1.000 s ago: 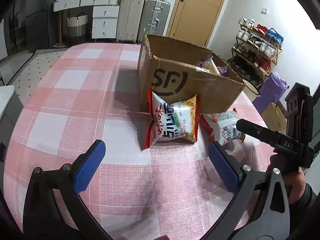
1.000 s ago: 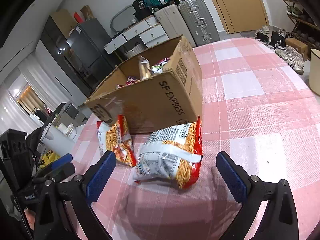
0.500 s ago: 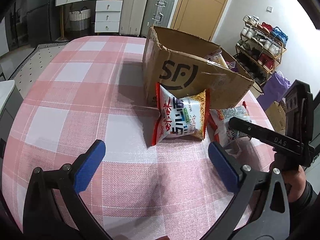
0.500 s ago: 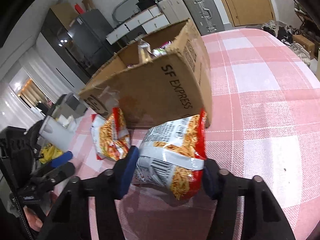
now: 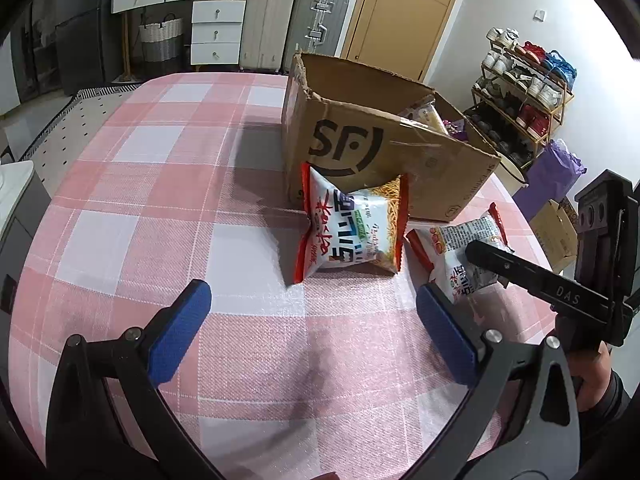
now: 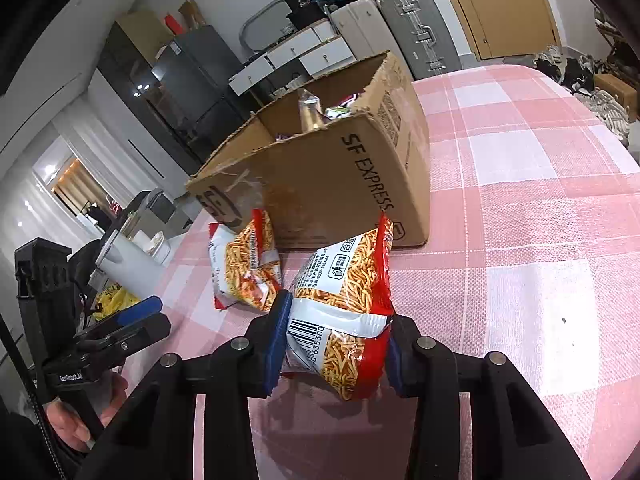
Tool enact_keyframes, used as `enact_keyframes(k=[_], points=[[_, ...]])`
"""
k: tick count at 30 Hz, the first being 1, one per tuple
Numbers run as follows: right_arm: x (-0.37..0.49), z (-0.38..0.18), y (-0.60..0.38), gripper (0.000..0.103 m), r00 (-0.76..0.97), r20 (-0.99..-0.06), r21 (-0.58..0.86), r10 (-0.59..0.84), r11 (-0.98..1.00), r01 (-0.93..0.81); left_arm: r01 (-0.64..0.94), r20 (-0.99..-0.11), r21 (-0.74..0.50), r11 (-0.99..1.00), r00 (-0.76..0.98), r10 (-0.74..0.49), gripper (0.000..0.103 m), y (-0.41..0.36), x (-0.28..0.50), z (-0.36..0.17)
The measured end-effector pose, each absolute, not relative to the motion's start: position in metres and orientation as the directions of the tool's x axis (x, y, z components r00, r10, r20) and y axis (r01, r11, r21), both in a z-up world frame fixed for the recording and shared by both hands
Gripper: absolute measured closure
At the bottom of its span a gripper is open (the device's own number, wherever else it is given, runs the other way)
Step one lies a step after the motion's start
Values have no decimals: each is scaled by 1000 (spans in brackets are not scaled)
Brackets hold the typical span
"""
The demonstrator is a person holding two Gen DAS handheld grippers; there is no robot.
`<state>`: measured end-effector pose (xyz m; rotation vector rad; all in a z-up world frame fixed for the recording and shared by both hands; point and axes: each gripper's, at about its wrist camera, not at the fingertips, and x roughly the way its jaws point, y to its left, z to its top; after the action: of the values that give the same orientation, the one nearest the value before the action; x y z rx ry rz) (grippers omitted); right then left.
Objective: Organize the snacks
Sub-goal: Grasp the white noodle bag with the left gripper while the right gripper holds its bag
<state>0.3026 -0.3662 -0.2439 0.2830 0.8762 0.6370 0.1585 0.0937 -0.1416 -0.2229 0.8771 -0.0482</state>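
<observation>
hovering on the left, the left tongs [image 5: 308, 332] hang wide open with nothing between them, aimed at the first noodle packet [image 5: 354, 226] lying on the checked surface [image 5: 160, 208], touching the front of the cardboard box [image 5: 372, 152]. moving right, the right tongs [image 6: 334, 344] were spread wide a second ago with the second noodle packet [image 6: 344, 316] lying loose between them; they have just been closing and are now clamped on that packet's sides, crumpling it a little. whether it is off the surface yet i cannot tell. judgement: the pick is made, so the next step is likely lifting it into the box, which is open on top and sits just behind. count: two packets outside the box, one gripped and one free; one box, already holding a few snacks that poke above the rim, number unclear; two tongs. task looks partway, with two packets still to go in. risk: soft bag could slip or get crushed.
</observation>
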Motion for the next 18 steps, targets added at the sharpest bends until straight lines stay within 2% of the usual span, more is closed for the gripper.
enact_keyframes(k=[18], points=[[263, -222, -409, 64, 523, -542, 522, 658, 751, -404, -61, -773, -201, 978, 623, -120, 1, 87, 167, -134]])
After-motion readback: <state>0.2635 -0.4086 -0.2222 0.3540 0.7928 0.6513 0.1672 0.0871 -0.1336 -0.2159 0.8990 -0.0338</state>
